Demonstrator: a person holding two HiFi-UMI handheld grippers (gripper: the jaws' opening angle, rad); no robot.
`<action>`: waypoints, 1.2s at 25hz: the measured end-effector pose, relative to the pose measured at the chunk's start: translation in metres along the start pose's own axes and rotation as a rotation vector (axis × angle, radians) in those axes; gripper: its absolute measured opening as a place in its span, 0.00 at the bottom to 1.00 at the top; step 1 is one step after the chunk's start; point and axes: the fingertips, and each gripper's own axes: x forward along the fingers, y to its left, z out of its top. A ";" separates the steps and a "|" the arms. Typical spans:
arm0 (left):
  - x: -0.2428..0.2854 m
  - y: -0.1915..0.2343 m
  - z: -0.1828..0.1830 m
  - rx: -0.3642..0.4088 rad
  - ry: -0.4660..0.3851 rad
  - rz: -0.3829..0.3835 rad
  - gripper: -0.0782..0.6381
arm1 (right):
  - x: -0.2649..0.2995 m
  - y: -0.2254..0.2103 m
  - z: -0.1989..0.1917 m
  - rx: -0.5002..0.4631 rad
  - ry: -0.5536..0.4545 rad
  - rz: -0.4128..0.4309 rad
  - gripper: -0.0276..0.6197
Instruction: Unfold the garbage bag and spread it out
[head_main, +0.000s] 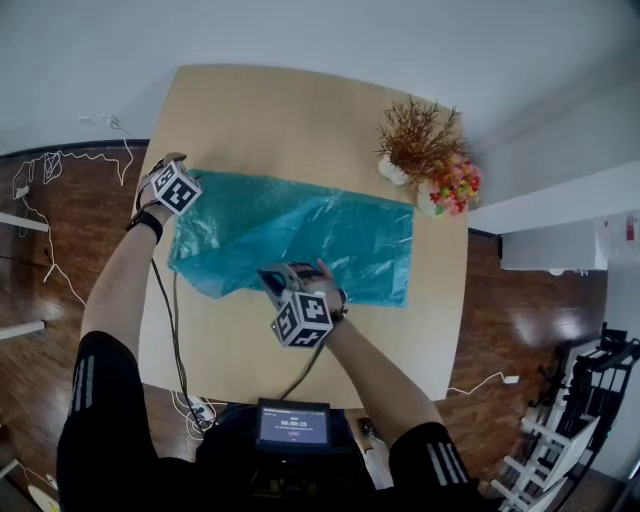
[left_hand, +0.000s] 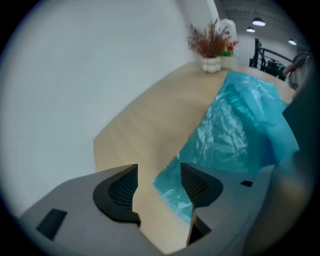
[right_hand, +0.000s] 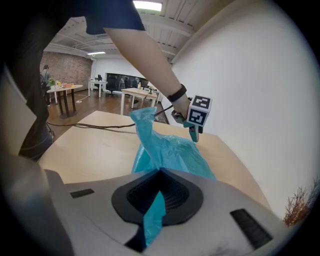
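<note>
Your right gripper (right_hand: 159, 197) pinches the near edge of the bag (head_main: 300, 235) at mid-table, while your left gripper (left_hand: 159, 185), jaws spread, hangs over its rumpled left corner, and the bag lies lengthwise across the table (head_main: 260, 110).

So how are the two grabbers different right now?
The left gripper has its jaws apart, pinching nothing; the right gripper has its jaws shut on the garbage bag. The left gripper is at the bag's left end, the right gripper at its near edge. Both carry a marker cube.
</note>
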 end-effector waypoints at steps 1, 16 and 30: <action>-0.016 -0.011 0.015 0.022 -0.066 -0.037 0.49 | 0.000 -0.001 0.002 -0.003 -0.004 -0.002 0.07; -0.007 -0.090 -0.039 0.408 -0.014 -0.126 0.44 | -0.043 0.044 0.025 -0.008 -0.042 0.032 0.07; 0.003 -0.095 -0.052 0.473 0.010 -0.077 0.41 | -0.059 0.156 0.039 0.126 -0.082 0.227 0.07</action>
